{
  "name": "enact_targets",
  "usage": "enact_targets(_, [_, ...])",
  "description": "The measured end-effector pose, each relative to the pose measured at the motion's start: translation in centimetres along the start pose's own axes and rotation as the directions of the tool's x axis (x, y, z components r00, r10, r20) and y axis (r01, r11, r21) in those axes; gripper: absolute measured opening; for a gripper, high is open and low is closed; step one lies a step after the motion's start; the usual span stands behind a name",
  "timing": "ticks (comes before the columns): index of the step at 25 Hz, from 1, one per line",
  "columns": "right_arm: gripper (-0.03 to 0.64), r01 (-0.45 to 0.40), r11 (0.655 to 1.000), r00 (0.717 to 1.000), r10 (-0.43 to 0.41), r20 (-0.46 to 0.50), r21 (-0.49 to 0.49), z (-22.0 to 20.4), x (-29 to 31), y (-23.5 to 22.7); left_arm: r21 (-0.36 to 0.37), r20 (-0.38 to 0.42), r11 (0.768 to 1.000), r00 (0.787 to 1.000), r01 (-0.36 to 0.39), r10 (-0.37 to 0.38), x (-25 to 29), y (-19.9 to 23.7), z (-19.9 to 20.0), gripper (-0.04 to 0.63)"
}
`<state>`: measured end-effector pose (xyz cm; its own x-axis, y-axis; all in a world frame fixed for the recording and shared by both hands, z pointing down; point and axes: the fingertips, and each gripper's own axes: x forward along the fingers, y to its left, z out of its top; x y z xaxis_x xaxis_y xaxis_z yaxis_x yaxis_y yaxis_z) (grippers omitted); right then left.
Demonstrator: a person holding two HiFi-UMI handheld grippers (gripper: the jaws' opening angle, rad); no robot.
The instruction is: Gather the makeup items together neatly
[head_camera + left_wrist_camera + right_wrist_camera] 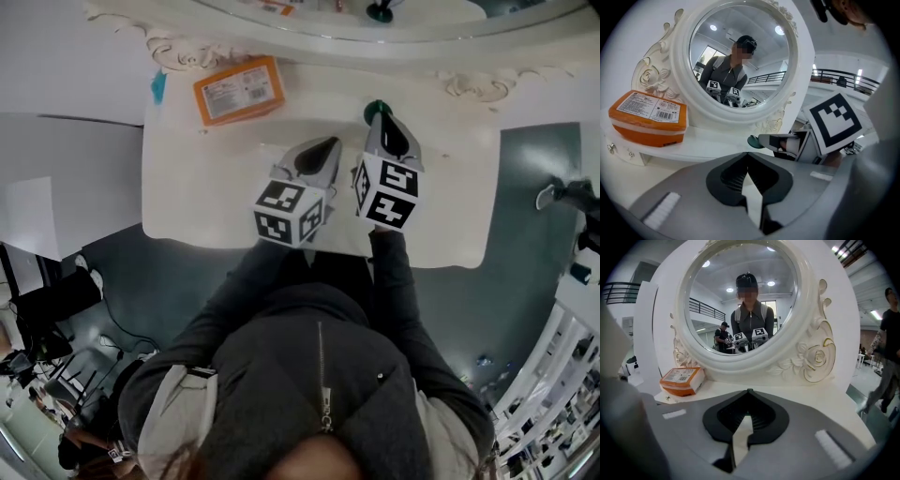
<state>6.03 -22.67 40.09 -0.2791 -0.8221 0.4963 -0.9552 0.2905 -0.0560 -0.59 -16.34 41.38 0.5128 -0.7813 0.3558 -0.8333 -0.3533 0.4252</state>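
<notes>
An orange-and-white makeup box (239, 89) lies on the raised back ledge of the white vanity table (206, 187), at the left; it also shows in the left gripper view (649, 117) and the right gripper view (682, 379). My right gripper (378, 114) hovers over the table's middle with its jaws shut, and a small dark green item (375, 107) sticks out at their tip, seen from the side as a teal oval (753, 141). Just left of it and slightly nearer me, my left gripper (330, 143) has its jaws shut with nothing between them (748, 154).
An ornate white round mirror (806, 357) stands at the back of the table and reflects me and both grippers. Grey floor surrounds the table. White shelving (562, 375) stands at the right, and a person (888, 343) is beyond the table's right end.
</notes>
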Motion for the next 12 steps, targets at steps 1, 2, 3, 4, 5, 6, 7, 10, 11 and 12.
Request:
enact_targets(1, [0.005,0.01,1.0,1.0,-0.01,0.002,0.003,0.0,-0.3,-0.1,0.003,-0.004,1.0,1.0,0.008,-0.008,-0.1,-0.2,-0.1,0.009])
enact_targets(2, [0.003,0.019,1.0,1.0,-0.019,0.004,0.007,-0.1,-0.6,-0.3,0.006,-0.008,1.0,1.0,0.016,-0.016,-0.2,-0.3,-0.2,0.009])
enact_targets(3, [0.005,0.027,1.0,1.0,-0.027,0.005,0.011,-0.2,-1.0,-0.4,0.01,-0.012,1.0,1.0,0.024,-0.024,-0.3,-0.5,-0.3,0.009])
enact_targets(4, [0.005,0.034,0.999,0.999,-0.034,0.007,0.017,-0.3,-1.3,-0.4,0.014,-0.016,0.999,0.999,0.032,-0.032,-0.3,-0.6,-0.5,0.009])
enact_targets(5, [0.005,0.043,0.999,0.999,-0.043,0.009,0.022,-0.4,-1.6,-0.5,0.017,-0.02,0.999,0.999,0.04,-0.04,-0.4,-0.8,-0.6,0.009])
enact_targets(6, [0.005,0.052,0.998,0.999,-0.052,0.01,0.026,-0.6,-1.9,-0.6,0.021,-0.024,0.999,0.999,0.049,-0.048,-0.5,-0.9,-0.7,0.009])
enact_targets(7, [0.005,0.061,0.998,0.998,-0.062,0.012,0.03,-0.7,-2.2,-0.7,0.026,-0.029,0.998,0.998,0.058,-0.057,-0.6,-1.1,-0.8,0.009])
enact_targets(10, [0.003,0.09,0.995,0.996,-0.091,0.017,0.044,-1.2,-3.2,-0.8,0.038,-0.041,0.996,0.996,0.086,-0.084,-1.1,-1.4,-1.2,0.009])
enact_targets(11, [0.003,0.098,0.994,0.995,-0.099,0.019,0.049,-1.4,-3.5,-0.8,0.043,-0.045,0.995,0.995,0.094,-0.092,-1.3,-1.5,-1.3,0.009])
enact_targets(12, [0.003,0.106,0.993,0.994,-0.107,0.021,0.054,-1.5,-3.9,-0.8,0.048,-0.049,0.994,0.994,0.103,-0.1,-1.4,-1.6,-1.5,0.009])
